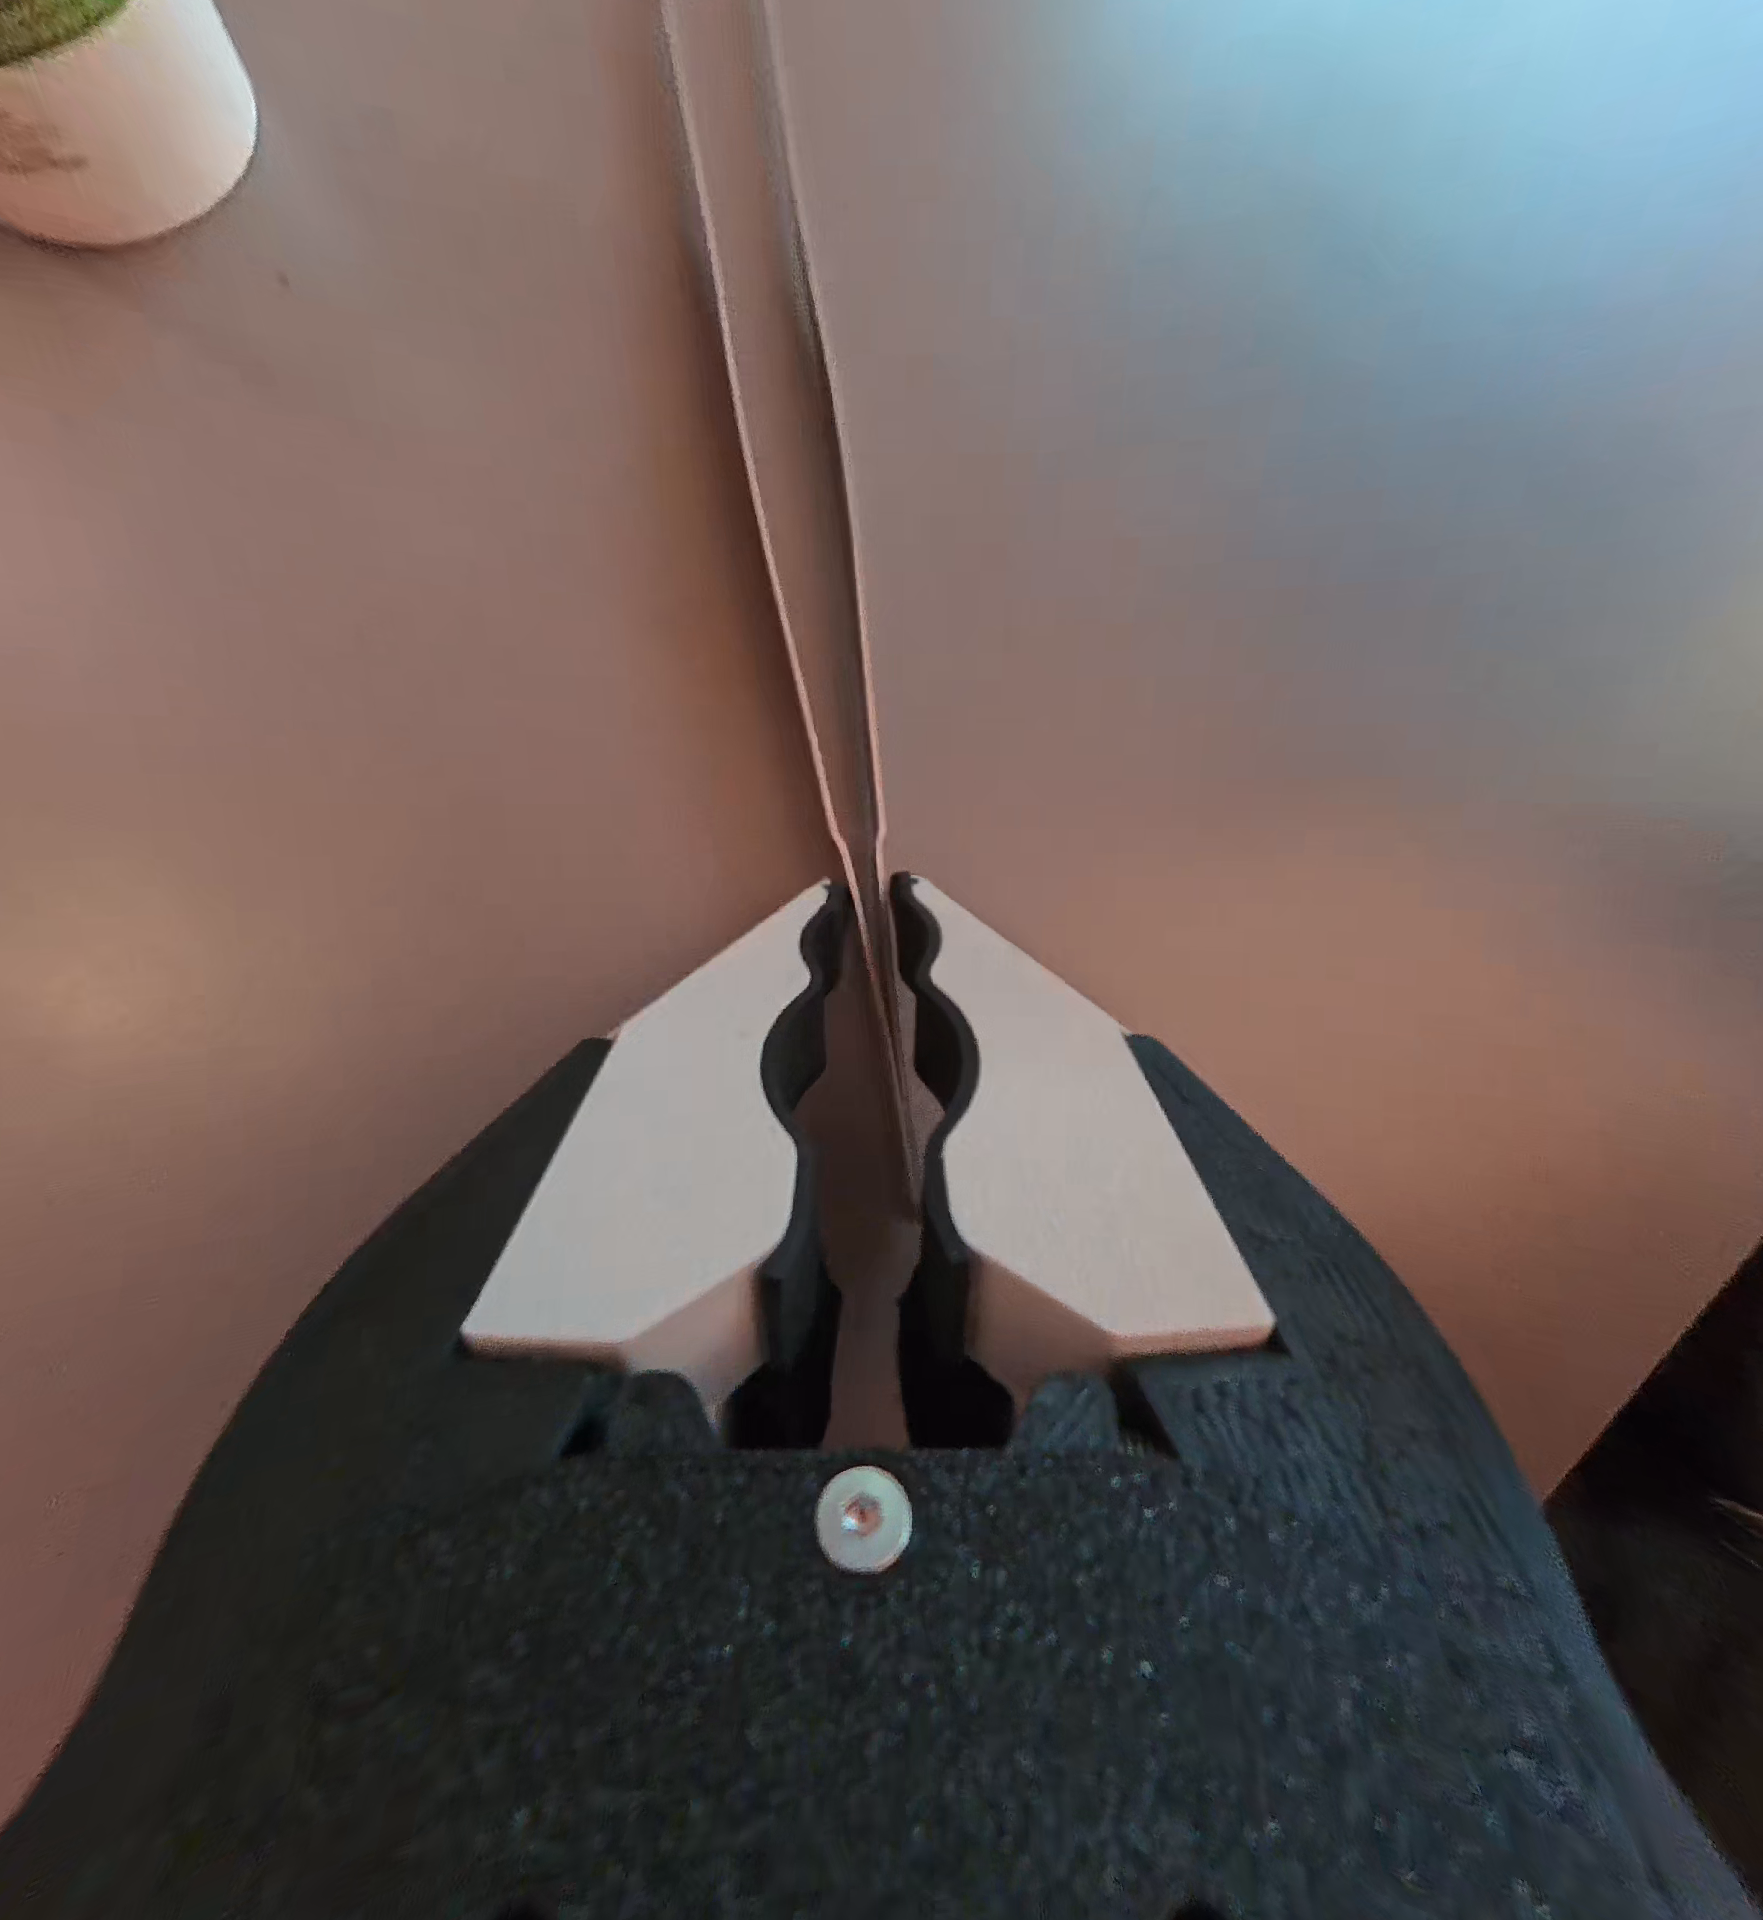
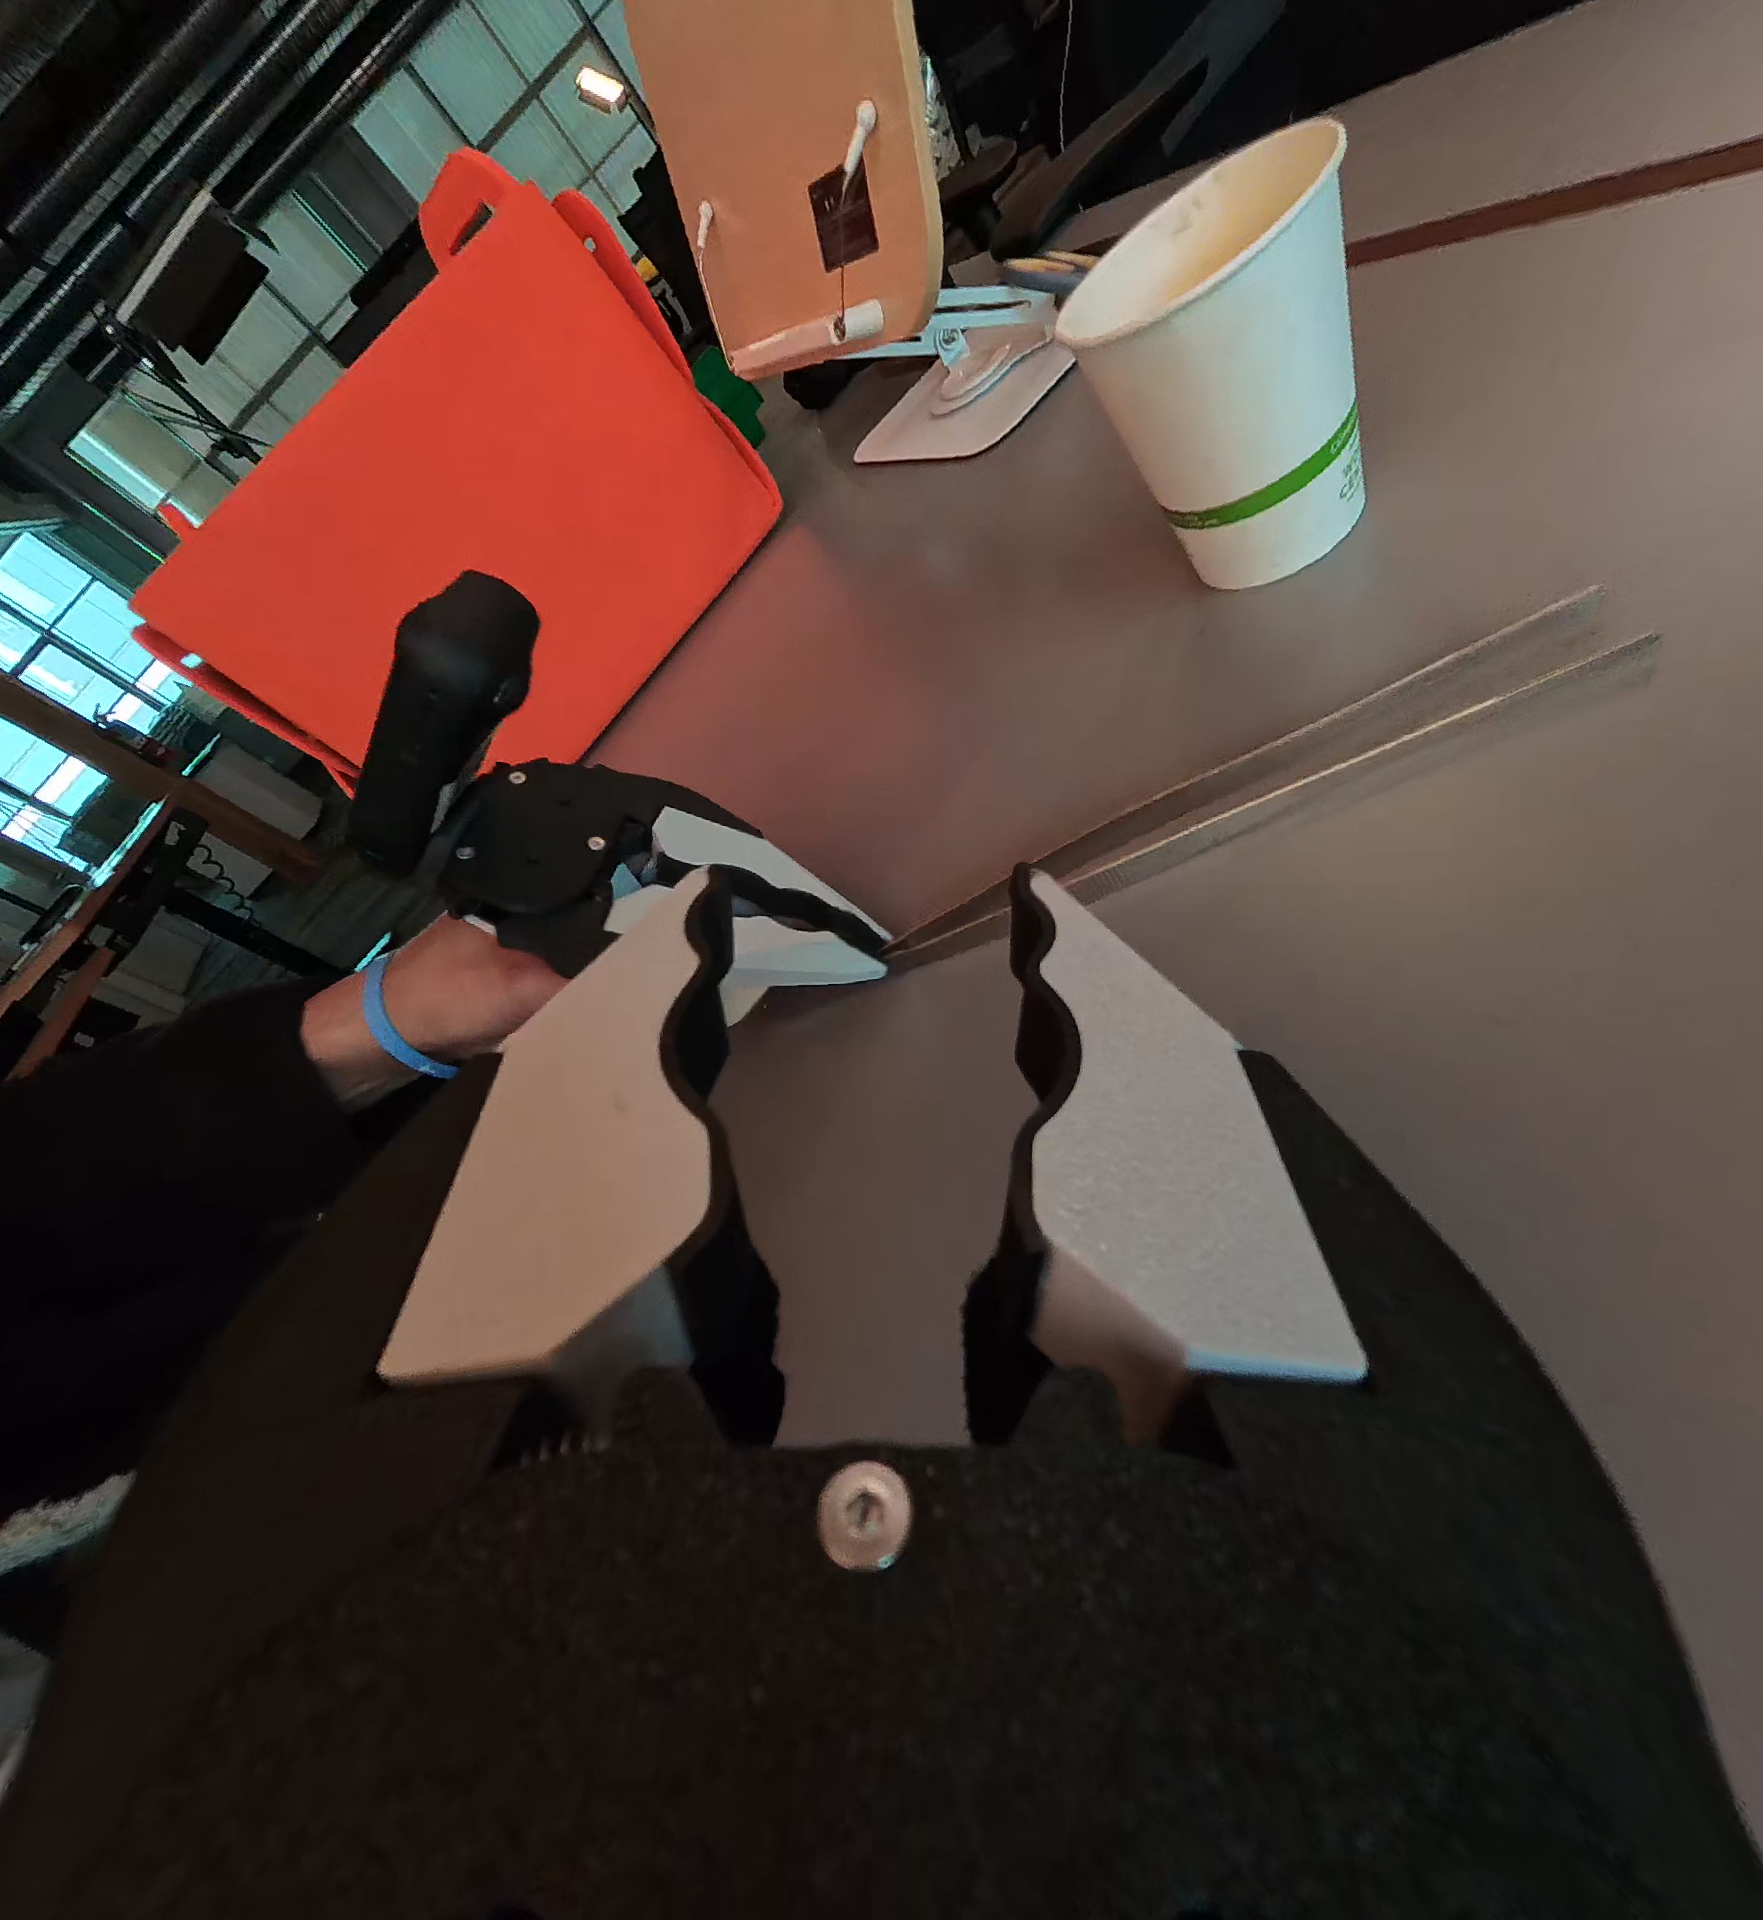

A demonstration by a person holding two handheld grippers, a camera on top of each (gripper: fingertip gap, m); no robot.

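My left gripper (image 1: 869, 883) is shut on the near end of a thin, flat sheet (image 1: 783, 416). I see the sheet edge-on; it runs straight away from the jaws over the brown-grey table (image 1: 337, 623). In the right wrist view the left gripper (image 2: 861, 935) pinches that sheet (image 2: 1324, 750) low at the table surface, held by a person's hand with a blue wristband (image 2: 409, 1023). My right gripper (image 2: 866, 883) is open and empty, hovering over the table (image 2: 1479, 1039) just behind the pinched end.
A white paper cup with a green band (image 2: 1241, 353) stands beyond the sheet; it also shows in the left wrist view (image 1: 77, 114). An orange felt bag (image 2: 461, 499) stands at the far left. A tan pad (image 2: 794, 177) sits on a white stand (image 2: 960, 405) behind the cup. About 15 cm separates my left fingertips from my right.
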